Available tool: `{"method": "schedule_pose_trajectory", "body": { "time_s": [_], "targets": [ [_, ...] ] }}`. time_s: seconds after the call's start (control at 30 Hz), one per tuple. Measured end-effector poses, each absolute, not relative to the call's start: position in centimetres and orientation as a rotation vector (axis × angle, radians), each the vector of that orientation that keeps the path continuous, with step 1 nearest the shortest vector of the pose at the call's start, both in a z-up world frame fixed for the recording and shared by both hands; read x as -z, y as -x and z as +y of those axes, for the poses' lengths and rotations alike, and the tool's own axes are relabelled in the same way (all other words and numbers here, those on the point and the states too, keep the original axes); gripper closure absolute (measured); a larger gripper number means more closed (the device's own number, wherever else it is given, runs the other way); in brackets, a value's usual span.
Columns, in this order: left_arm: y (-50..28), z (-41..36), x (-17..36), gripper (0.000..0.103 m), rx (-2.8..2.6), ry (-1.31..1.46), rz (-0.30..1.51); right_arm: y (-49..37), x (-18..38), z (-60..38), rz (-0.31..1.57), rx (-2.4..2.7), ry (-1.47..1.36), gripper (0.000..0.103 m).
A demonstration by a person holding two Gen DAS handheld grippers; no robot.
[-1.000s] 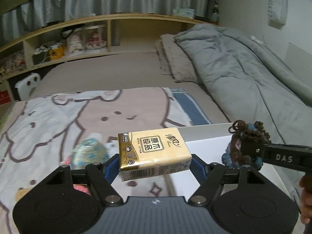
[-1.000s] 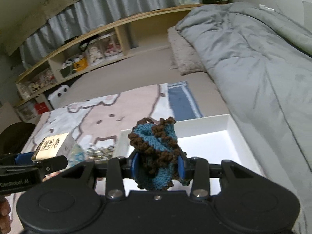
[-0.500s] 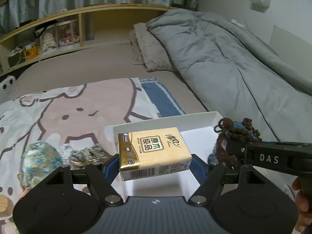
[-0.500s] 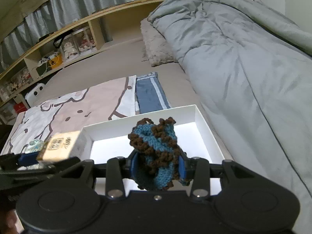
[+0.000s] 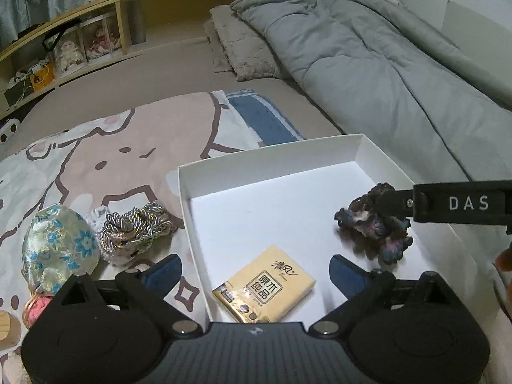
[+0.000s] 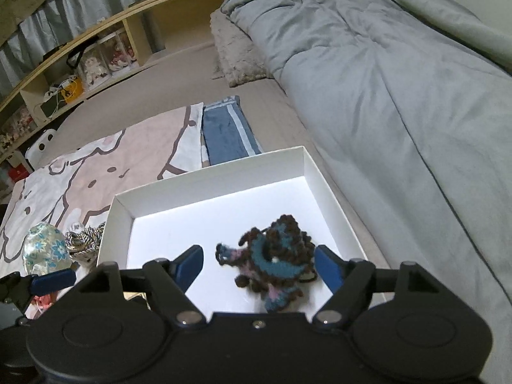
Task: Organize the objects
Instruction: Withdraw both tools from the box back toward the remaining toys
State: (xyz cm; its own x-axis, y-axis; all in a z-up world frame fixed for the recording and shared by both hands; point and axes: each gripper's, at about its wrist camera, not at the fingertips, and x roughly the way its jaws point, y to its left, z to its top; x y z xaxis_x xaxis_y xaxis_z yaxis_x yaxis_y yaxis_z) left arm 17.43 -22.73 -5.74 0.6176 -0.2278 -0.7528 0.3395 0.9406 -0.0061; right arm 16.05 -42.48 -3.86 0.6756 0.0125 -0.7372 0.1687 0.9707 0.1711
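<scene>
Both grippers have just been opening, dropping their loads into the white box [image 5: 380, 152]; the tissue pack [image 5: 264, 284] lies by its near edge under the wide, empty left gripper [image 5: 256, 270], the crocheted pouch [image 6: 275, 262] loose between the right gripper [image 6: 259, 264] fingers; two items sorted.

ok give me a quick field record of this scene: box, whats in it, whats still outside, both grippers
box: white box on the bed
inside: tissue pack, crochet pouch
outside, beside the box: floral pouch, silver cord
left gripper: jaws just opened, pack lies free below
right gripper: jaws just opened, crochet pouch between them, unpressed
</scene>
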Motion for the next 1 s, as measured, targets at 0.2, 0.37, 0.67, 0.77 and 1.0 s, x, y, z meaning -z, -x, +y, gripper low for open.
{"method": "schedule_pose_trajectory", "body": {
  "time_s": [0.2,0.37,0.67,0.77,1.0],
  "targets": [
    [-17.1,-22.7,4.9,0.005,0.341,-0.145,0.832,-15.9,3.9,-42.5,0.836,0.096,-0.240,0.025],
    [-17.0,-22.5,4.4,0.005,0.343,-0.140,0.840,-15.8,3.8,-42.3,0.840,0.097,-0.229,0.024],
    [-16.7,-20.0,3.9,0.005,0.301,-0.083,0.882,-15.2,3.3,-41.1,0.842,0.104,-0.139,0.017],
    [-16.4,-19.0,3.5,0.005,0.284,-0.072,0.881,-14.5,3.2,-40.8,0.847,0.091,-0.117,0.015],
    [-15.0,-17.6,2.9,0.001,0.265,-0.061,0.867,-13.1,2.5,-40.8,0.844,0.115,-0.123,0.011]
  ]
}}
